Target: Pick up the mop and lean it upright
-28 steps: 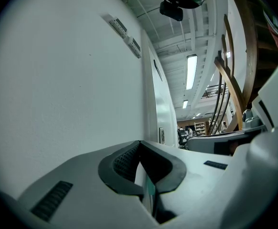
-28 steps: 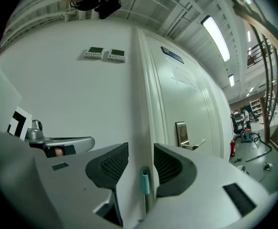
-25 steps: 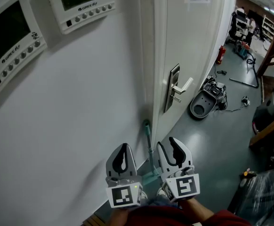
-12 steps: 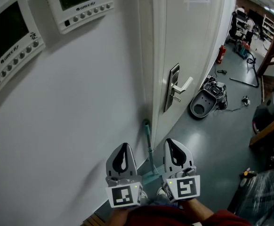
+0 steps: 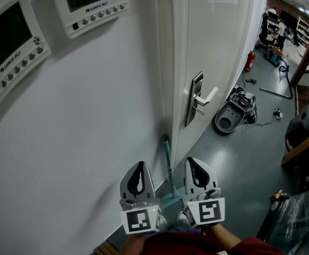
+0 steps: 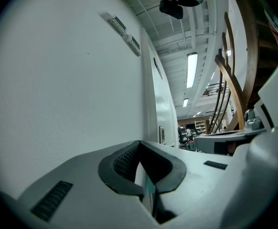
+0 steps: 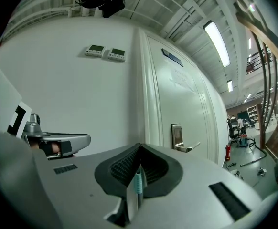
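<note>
The mop point(image 5: 168, 161) has a thin teal handle. It stands upright in the corner where the white wall meets the door frame, and its teal head shows low between my two grippers. My left gripper point(image 5: 138, 165) is shut and empty just left of the handle, clear of it. Just right of the handle, my right gripper point(image 5: 196, 160) is also shut on nothing. In the right gripper view the jaws point(image 7: 140, 146) meet at the tips, and the mop handle point(image 7: 138, 180) shows as a teal sliver in the gap below them. The left gripper view shows its jaws point(image 6: 140, 142) closed together beside the wall.
Two control panels point(image 5: 88, 4) hang on the white wall point(image 5: 91, 116). The closed door has a metal lever handle point(image 5: 201, 101). A grey floor machine point(image 5: 233, 115) sits on the floor beyond the door. A wooden stair frame point(image 5: 306, 142) and dark wrapped goods stand at the right.
My right gripper's jaws, open a second ago, have closed with nothing between them. The mop and the left gripper have not moved.
</note>
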The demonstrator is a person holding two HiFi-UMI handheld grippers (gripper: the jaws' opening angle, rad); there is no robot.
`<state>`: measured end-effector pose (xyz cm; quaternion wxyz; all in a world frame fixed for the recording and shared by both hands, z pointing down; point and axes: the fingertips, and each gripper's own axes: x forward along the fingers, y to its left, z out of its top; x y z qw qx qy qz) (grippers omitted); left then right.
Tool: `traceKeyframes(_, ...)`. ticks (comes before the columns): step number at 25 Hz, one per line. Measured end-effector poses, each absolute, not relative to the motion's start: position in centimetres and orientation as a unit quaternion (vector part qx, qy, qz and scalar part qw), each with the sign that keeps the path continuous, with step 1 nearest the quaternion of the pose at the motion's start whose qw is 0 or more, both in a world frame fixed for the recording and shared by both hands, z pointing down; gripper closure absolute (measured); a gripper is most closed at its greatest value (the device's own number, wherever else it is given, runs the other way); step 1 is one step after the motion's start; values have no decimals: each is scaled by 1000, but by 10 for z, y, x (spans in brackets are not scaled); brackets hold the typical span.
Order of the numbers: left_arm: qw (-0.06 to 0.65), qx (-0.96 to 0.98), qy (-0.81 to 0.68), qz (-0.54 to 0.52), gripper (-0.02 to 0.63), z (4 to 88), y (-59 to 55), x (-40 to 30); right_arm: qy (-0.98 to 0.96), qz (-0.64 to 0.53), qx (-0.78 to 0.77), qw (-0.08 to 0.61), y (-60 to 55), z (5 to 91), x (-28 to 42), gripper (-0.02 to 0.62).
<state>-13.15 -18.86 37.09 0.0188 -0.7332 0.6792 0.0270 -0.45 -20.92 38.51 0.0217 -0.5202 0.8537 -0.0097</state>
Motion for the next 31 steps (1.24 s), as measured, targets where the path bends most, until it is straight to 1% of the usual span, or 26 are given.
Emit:
traceKeyframes(10,19,-731,681,26,592,373,-188,-133,853,-7,-521,31,-211,387,-7,578)
traceKeyframes(16,23,-730,683,21,592,372,-187,-132,857,-9,-516,15,-209,392,-7,578)
traceKeyframes(20,19,-731,682,24,593,372,-186,-131,854,-7,-519,28,-210,389,-6,578)
traceKeyframes(31,19,-732,681,25,592,370,-184,-128,857,-3,-515,27,-209,387,-6,578)
